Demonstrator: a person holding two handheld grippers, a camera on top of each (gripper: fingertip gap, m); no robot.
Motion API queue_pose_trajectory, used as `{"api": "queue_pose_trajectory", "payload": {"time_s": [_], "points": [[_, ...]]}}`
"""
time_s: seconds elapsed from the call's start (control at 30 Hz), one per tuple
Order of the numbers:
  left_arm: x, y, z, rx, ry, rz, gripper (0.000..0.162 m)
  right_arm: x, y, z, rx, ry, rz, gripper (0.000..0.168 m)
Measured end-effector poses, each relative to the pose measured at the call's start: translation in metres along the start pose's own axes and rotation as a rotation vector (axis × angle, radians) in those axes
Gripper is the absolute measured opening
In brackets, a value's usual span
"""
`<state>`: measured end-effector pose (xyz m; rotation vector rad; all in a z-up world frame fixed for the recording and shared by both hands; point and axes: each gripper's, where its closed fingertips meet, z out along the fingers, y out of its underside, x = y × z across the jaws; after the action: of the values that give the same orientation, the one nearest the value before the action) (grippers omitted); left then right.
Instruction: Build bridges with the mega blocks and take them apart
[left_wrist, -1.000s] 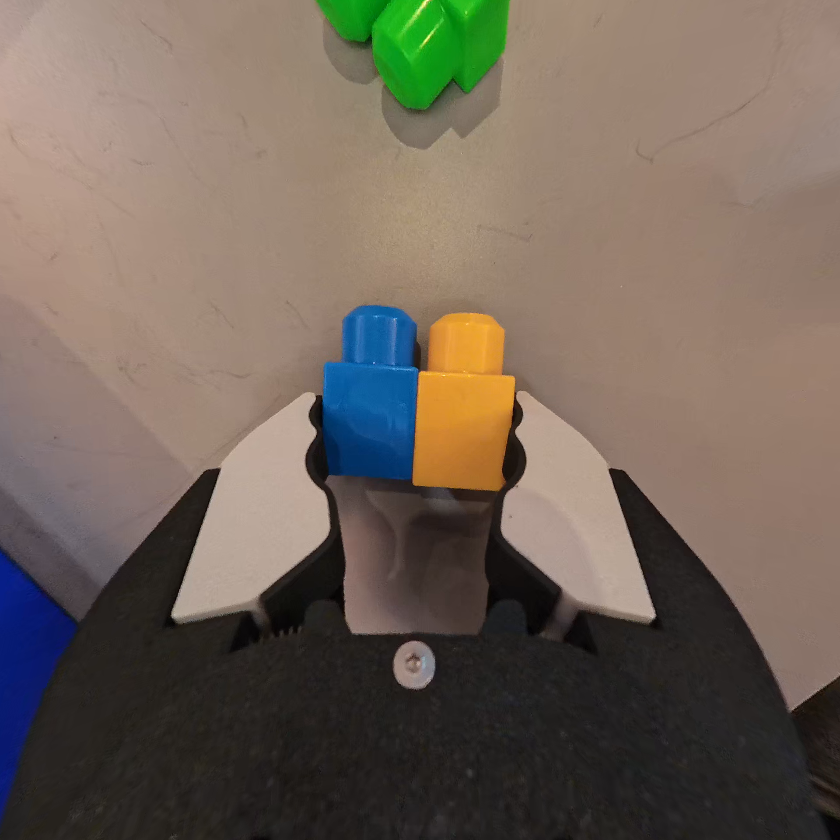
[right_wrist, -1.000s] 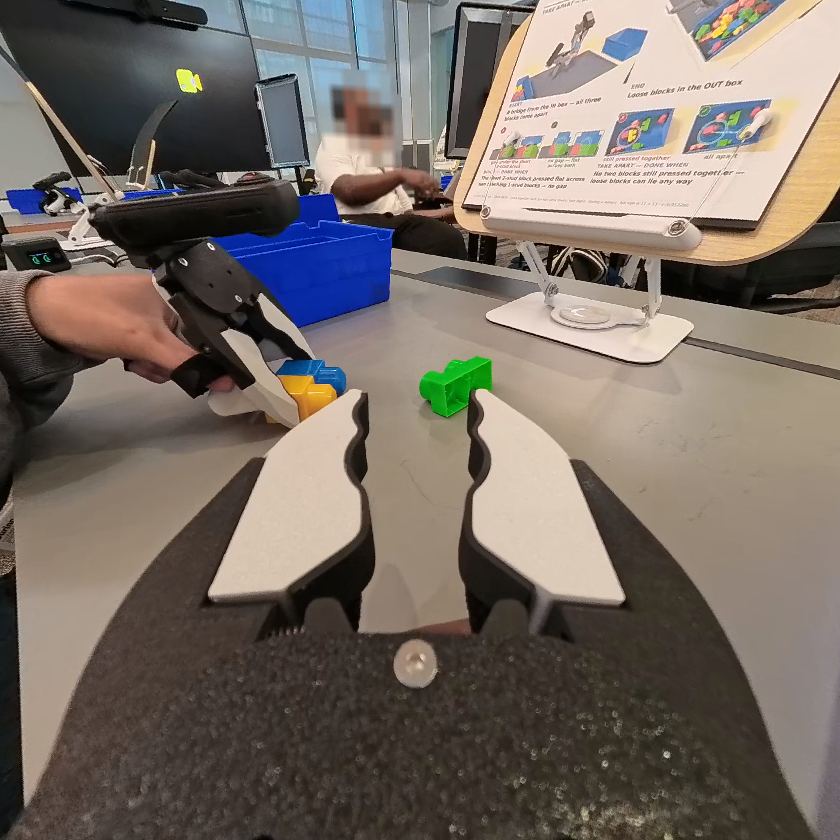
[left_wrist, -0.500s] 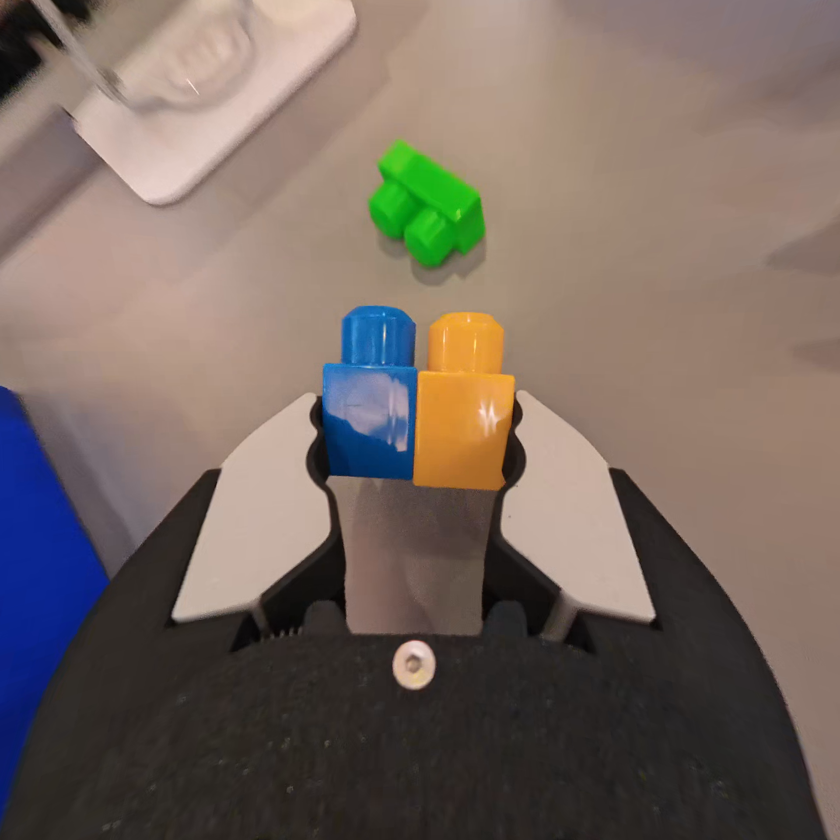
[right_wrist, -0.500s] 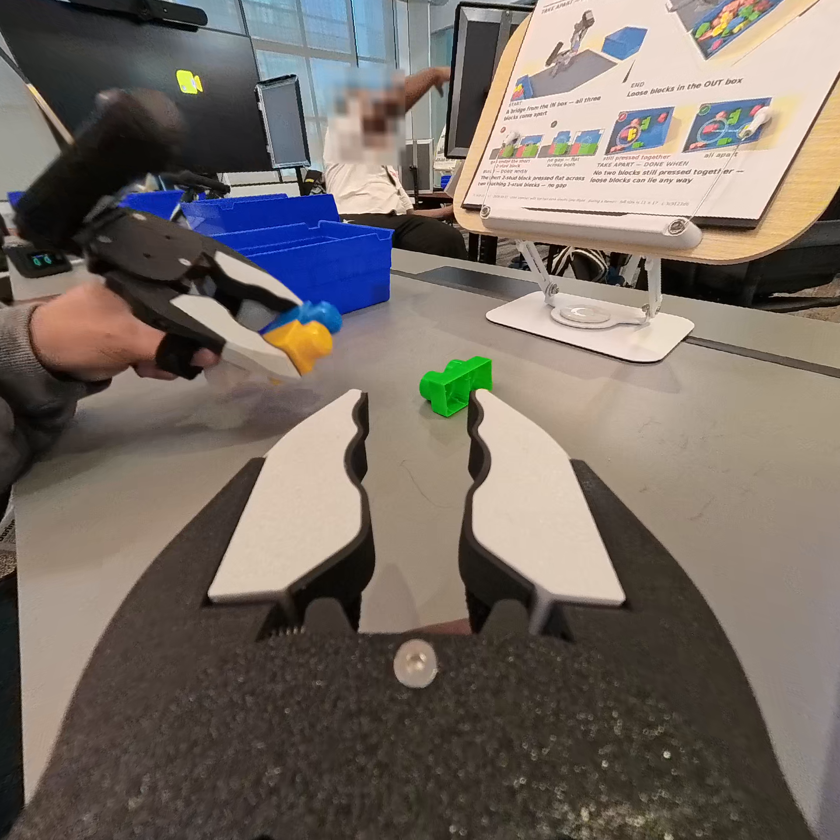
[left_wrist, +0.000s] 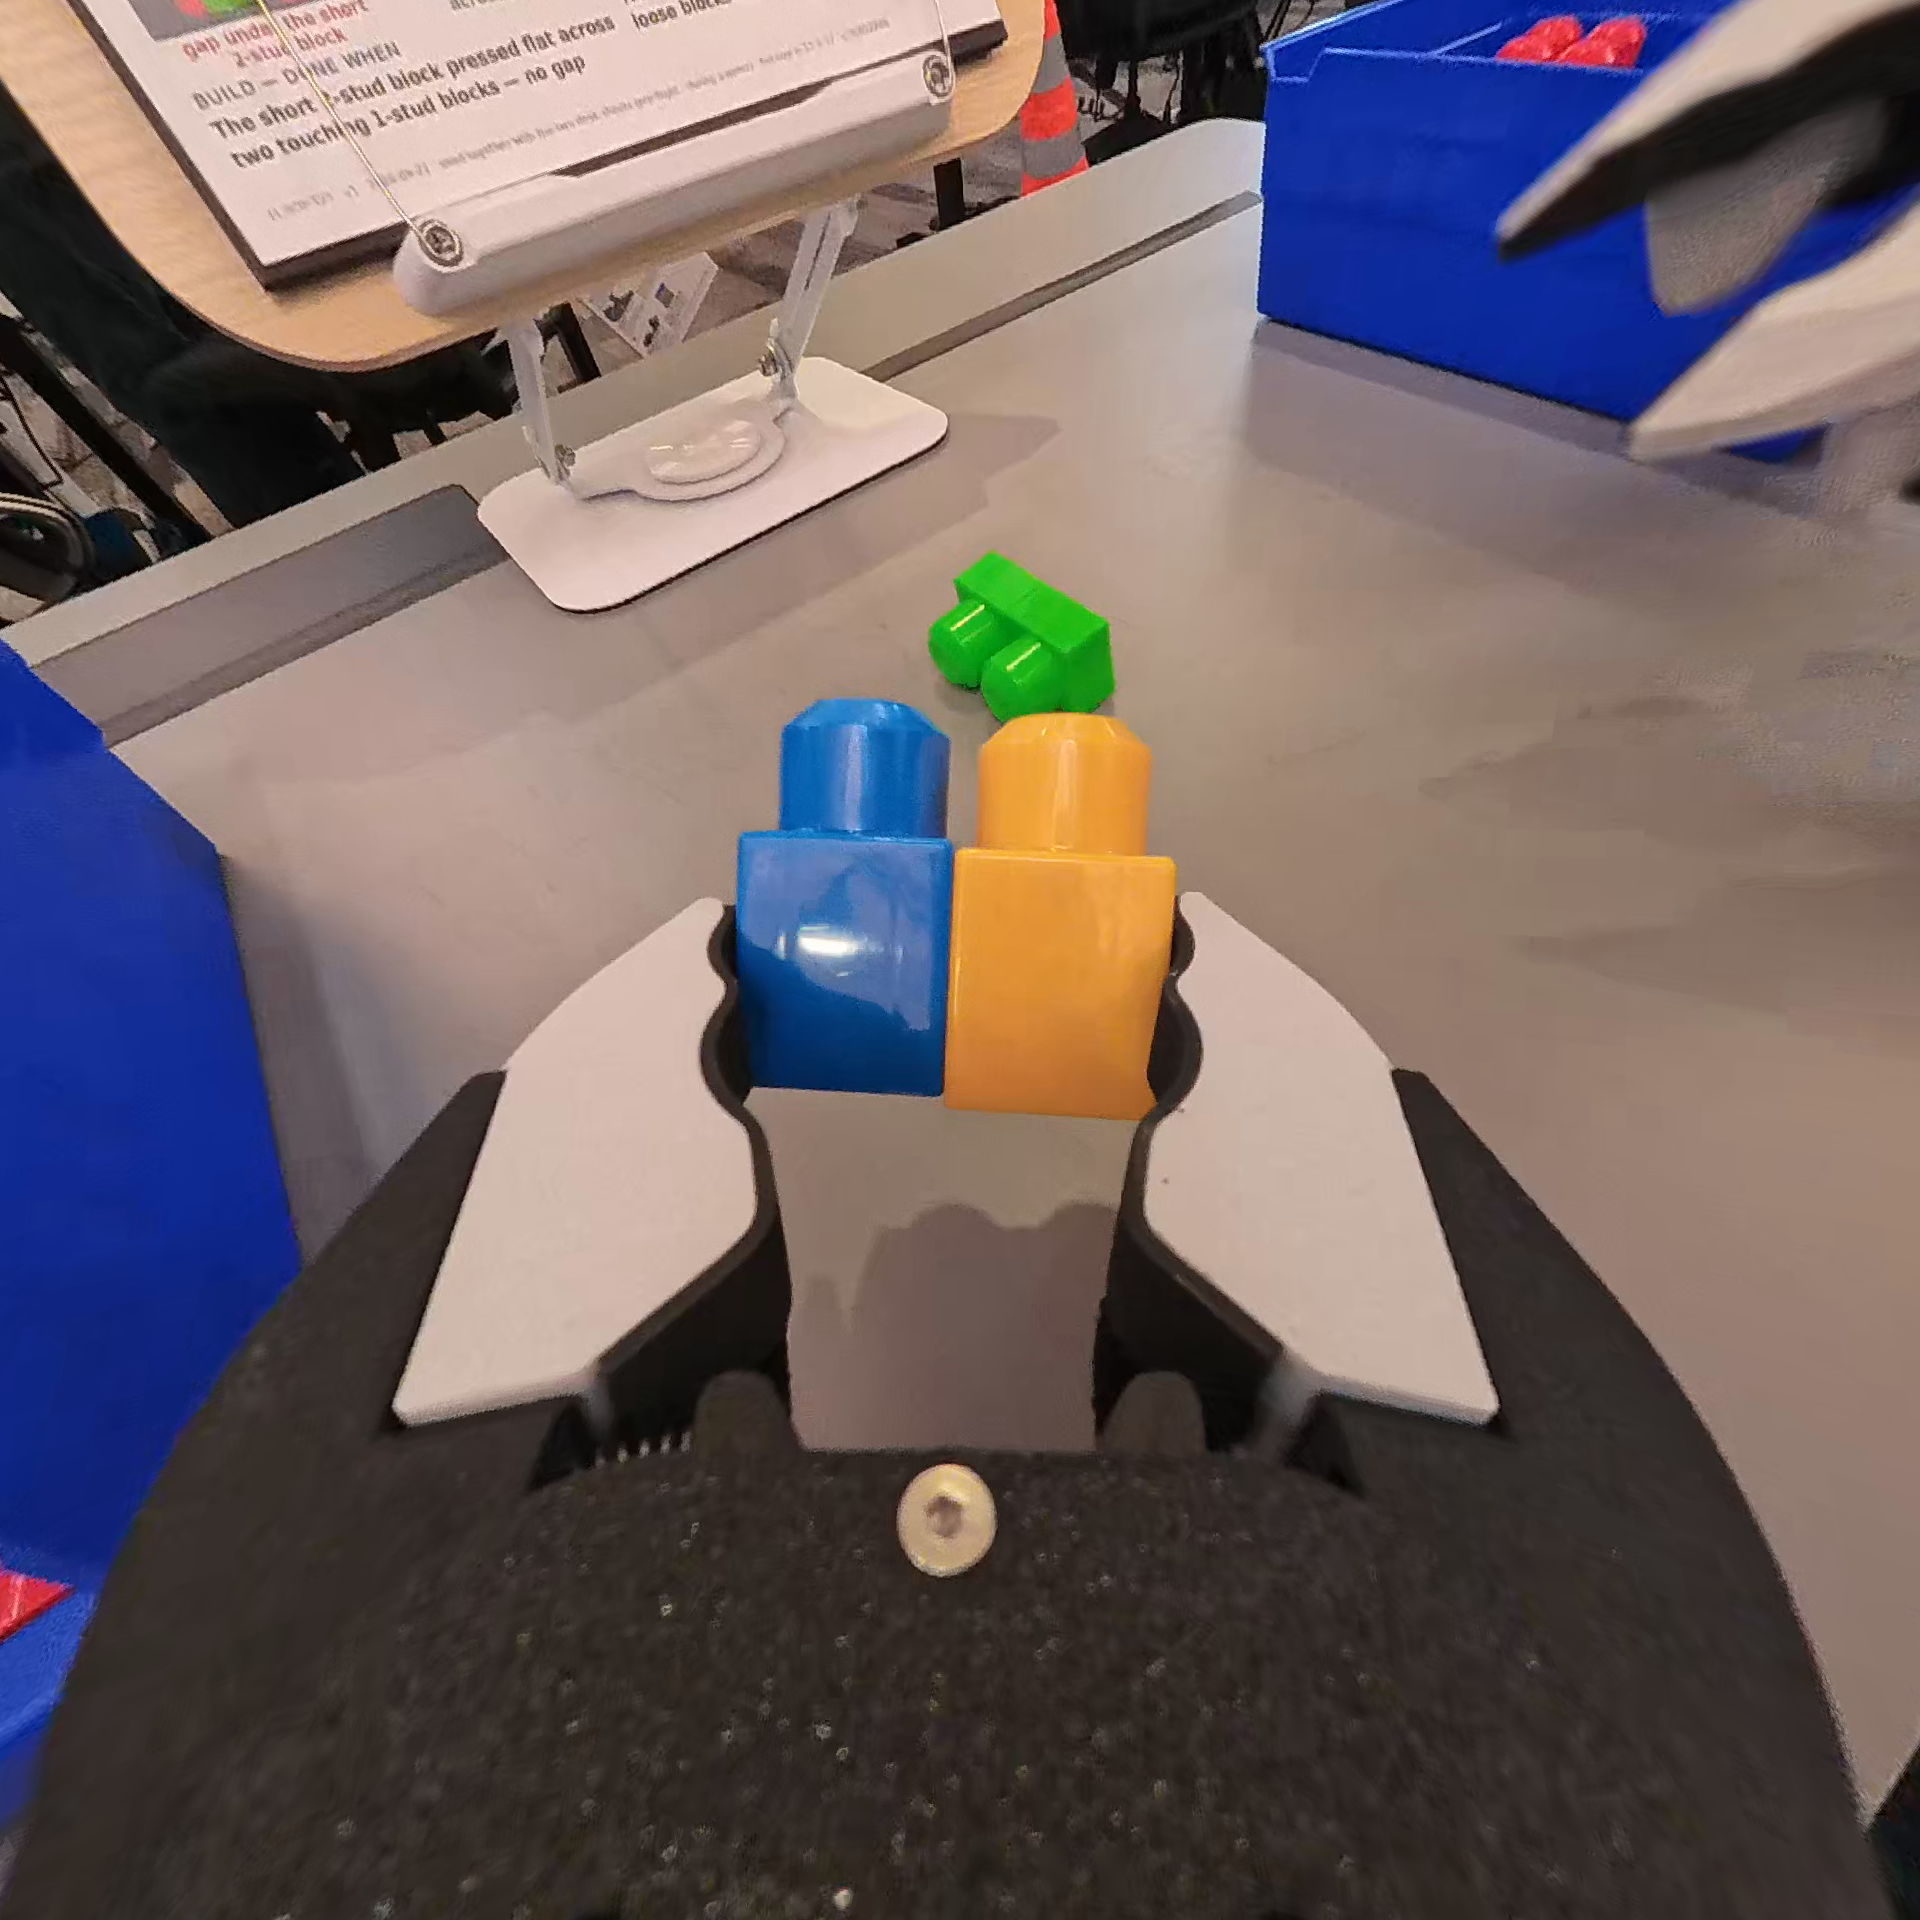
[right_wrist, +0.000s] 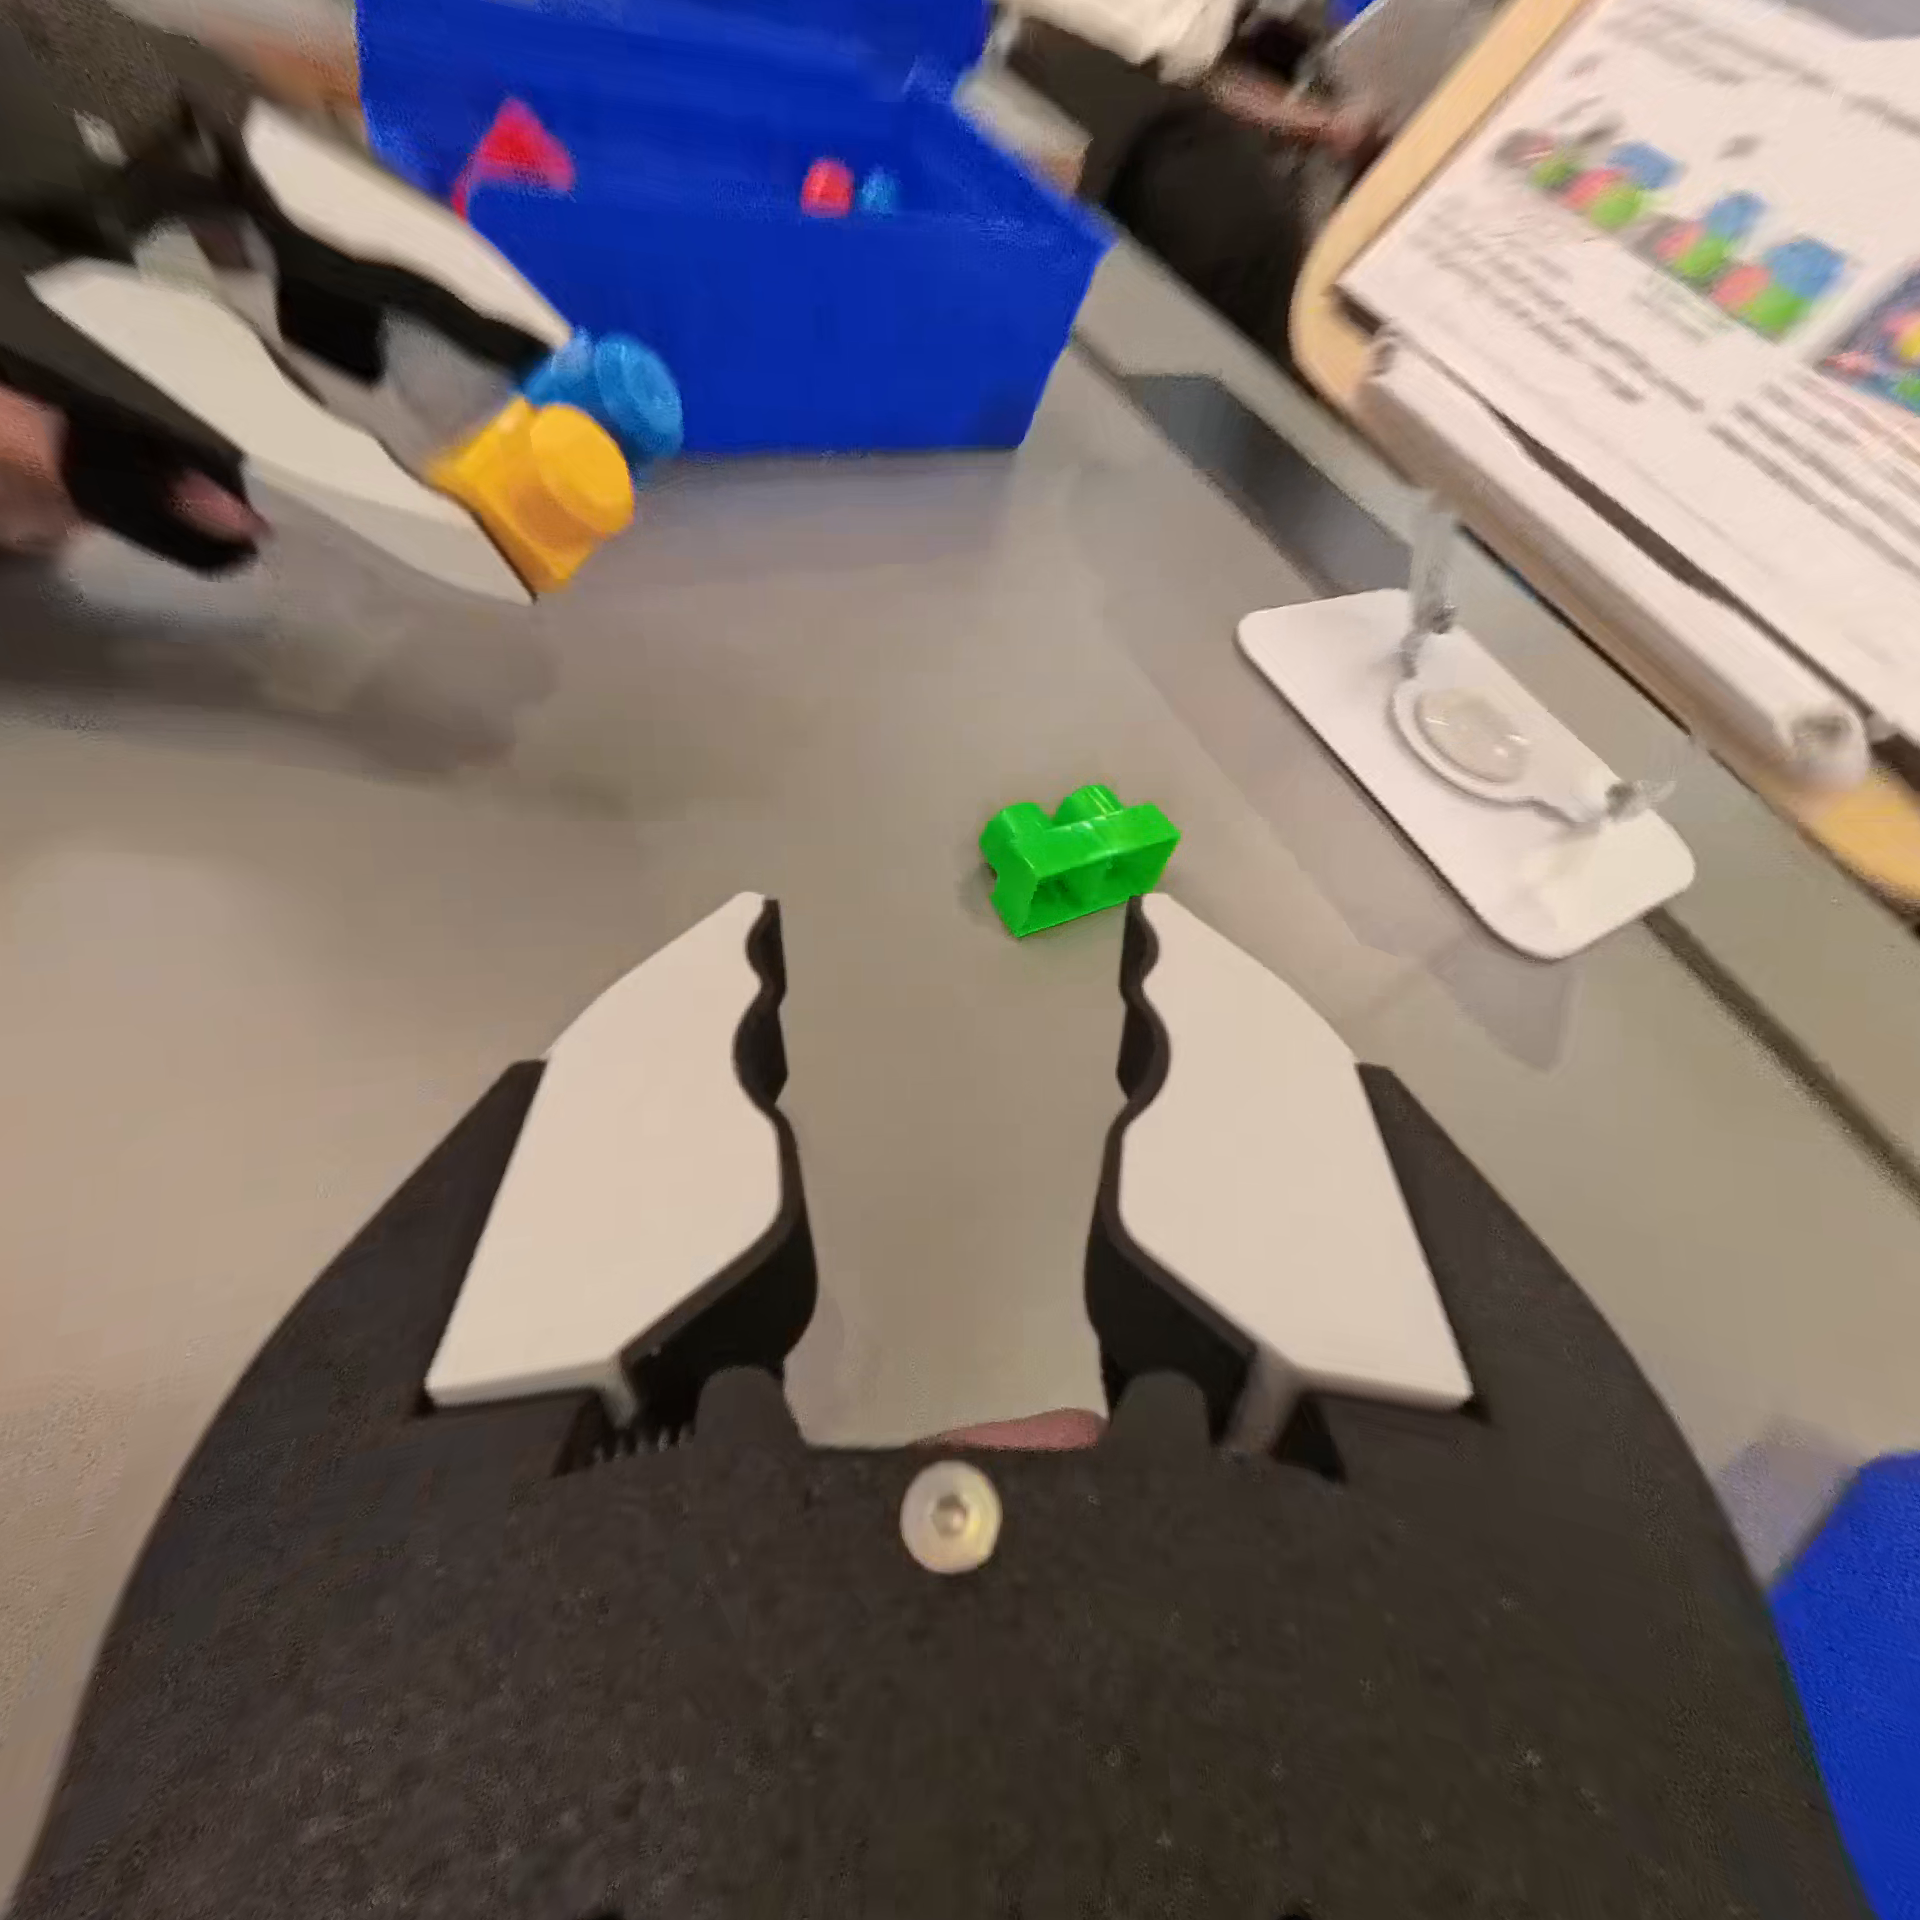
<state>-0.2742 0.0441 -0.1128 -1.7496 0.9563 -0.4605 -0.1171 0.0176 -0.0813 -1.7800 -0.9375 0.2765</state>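
Observation:
My left gripper (left_wrist: 951, 914) is shut on a blue one-stud block (left_wrist: 842, 966) and a yellow one-stud block (left_wrist: 1055, 977), held side by side above the grey table, studs pointing forward. They also show in the right wrist view, the blue block (right_wrist: 613, 390) and the yellow block (right_wrist: 540, 488), at the upper left. A green two-stud block (left_wrist: 1023, 639) lies on its side on the table beyond them. In the right wrist view the green block (right_wrist: 1075, 857) lies just past my open, empty right gripper (right_wrist: 951, 914), nearer its right finger.
A white stand (left_wrist: 717, 468) holds an instruction sheet at the back of the table (left_wrist: 1455, 935). Blue bins stand at the left (left_wrist: 114, 1039) and at the back right (left_wrist: 1455, 208). In the right wrist view a blue bin (right_wrist: 790, 281) with loose blocks stands behind the left gripper.
My left gripper has lifted the blue and yellow blocks off the table and tilted up. My right gripper has opened wider, risen and turned down towards the green block.

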Motion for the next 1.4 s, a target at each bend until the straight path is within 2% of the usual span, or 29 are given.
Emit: {"api": "queue_pose_trajectory", "payload": {"time_s": [0.03, 0.13, 0.3, 0.43, 0.57, 0.63, 0.7, 0.77, 0.87, 1.03, 1.13, 1.27, 1.4], "points": [[0.001, -0.001, 0.000, 0.004, 0.006, 0.000, 0.075, 0.002, -0.005, 0.010, -0.097, -0.048, -0.065, 0.071], [0.002, -0.004, 0.000, 0.024, 0.022, -0.007, 0.075, 0.020, -0.010, 0.046, -0.392, -0.118, -0.291, 0.077], [0.004, -0.005, 0.001, 0.037, 0.036, 0.007, 0.075, 0.034, 0.027, 0.108, -0.764, -0.306, -0.421, 0.082], [0.001, 0.000, -0.001, 0.034, 0.048, -0.003, 0.075, 0.036, 0.041, 0.132, -0.849, -0.357, -0.392, 0.083], [-0.008, 0.003, -0.006, 0.044, 0.057, -0.052, 0.075, 0.042, 0.061, 0.133, -0.970, -0.359, -0.403, 0.084], [-0.010, 0.002, -0.008, 0.051, 0.059, -0.067, 0.075, 0.043, 0.069, 0.134, -0.995, -0.365, -0.402, 0.075], [-0.011, 0.001, -0.009, 0.058, 0.060, -0.066, 0.075, 0.043, 0.069, 0.134, -0.979, -0.372, -0.404, 0.073], [-0.009, -0.002, -0.010, 0.068, 0.073, -0.068, 0.075, 0.040, 0.056, 0.133, -0.875, -0.383, -0.403, 0.073], [-0.003, -0.011, -0.013, 0.111, 0.124, -0.107, 0.075, 0.030, 0.010, 0.116, -0.582, -0.414, -0.280, 0.073], [0.009, -0.063, -0.020, 0.279, 0.280, -0.172, 0.075, -0.002, -0.110, 0.040, 0.146, -0.587, 0.035, 0.073], [0.025, -0.101, -0.024, 0.390, 0.426, -0.215, 0.075, -0.020, -0.151, 0.002, 0.463, -0.707, 0.166, 0.073], [0.051, -0.135, -0.019, 0.463, 0.547, -0.198, 0.075, -0.027, -0.176, -0.023, 0.710, -0.827, 0.322, 0.073], [0.065, -0.153, -0.014, 0.496, 0.543, -0.169, 0.075, -0.020, -0.174, -0.023, 0.747, -0.783, 0.353, 0.073]]}}
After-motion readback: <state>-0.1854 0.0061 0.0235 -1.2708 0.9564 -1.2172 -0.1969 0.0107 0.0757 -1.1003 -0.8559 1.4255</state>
